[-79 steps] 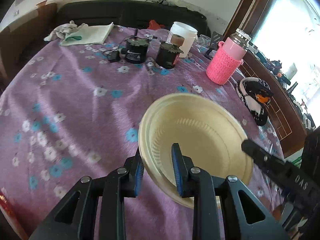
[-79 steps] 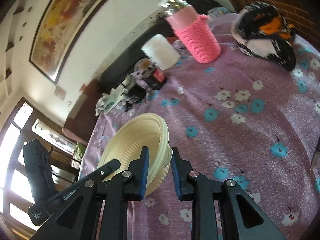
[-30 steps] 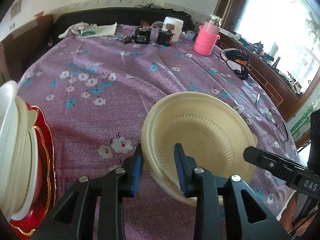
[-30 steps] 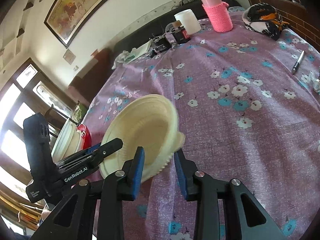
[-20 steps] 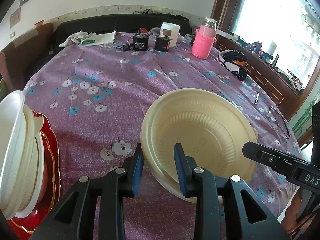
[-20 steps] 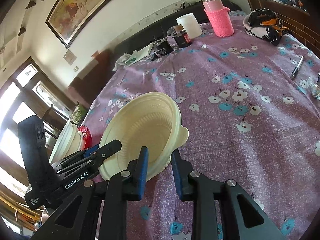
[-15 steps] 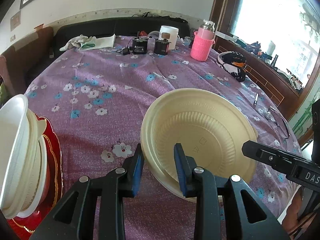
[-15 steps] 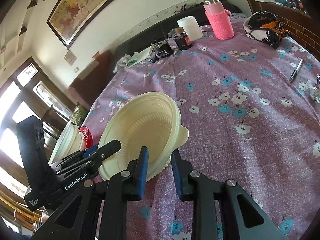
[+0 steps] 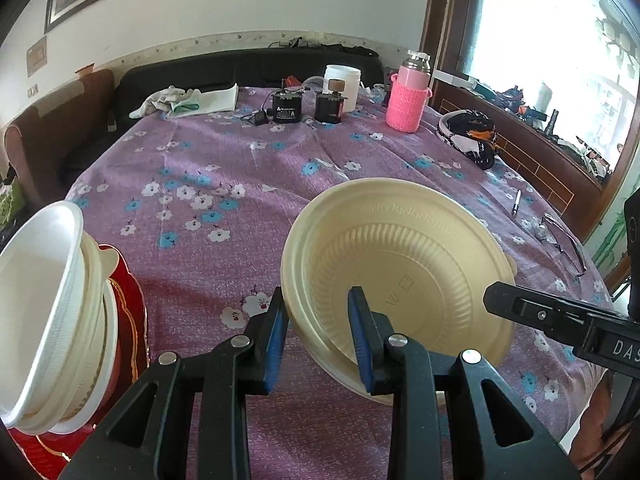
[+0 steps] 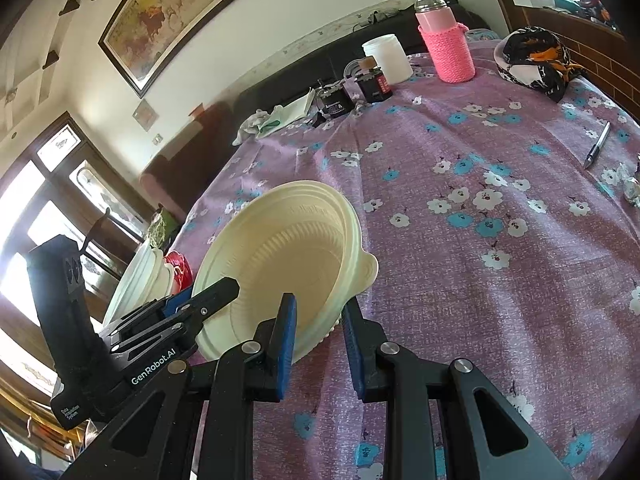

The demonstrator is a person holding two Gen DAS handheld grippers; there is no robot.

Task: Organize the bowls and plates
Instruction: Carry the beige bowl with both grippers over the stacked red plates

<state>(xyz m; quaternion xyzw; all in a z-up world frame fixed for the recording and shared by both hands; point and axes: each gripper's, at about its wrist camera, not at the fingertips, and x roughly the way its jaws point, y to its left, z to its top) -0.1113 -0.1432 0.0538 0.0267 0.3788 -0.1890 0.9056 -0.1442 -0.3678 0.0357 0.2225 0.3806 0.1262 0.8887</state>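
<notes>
Now we have the cream bowls (image 9: 400, 264), a nested pair by the look of the doubled rim, hanging tilted above the purple flowered tablecloth (image 9: 224, 184), caught from both sides. Our left gripper (image 9: 318, 326) is clamped on the near rim, one blue pad inside and one outside the wall. Our right gripper (image 10: 318, 328) pinches the opposite edge by the small tab handle, its jaws narrowed onto that rim. Off to our left we see a stack of white bowls (image 9: 48, 312) leaning on a red plate (image 9: 128, 320) at the table's edge. Further out, near the far side, stand a pink knit-sleeved bottle (image 9: 408, 100), a white jar (image 9: 342, 82) and two small black boxes (image 9: 286, 108). A pen (image 10: 596, 150) lies towards the right edge.
</notes>
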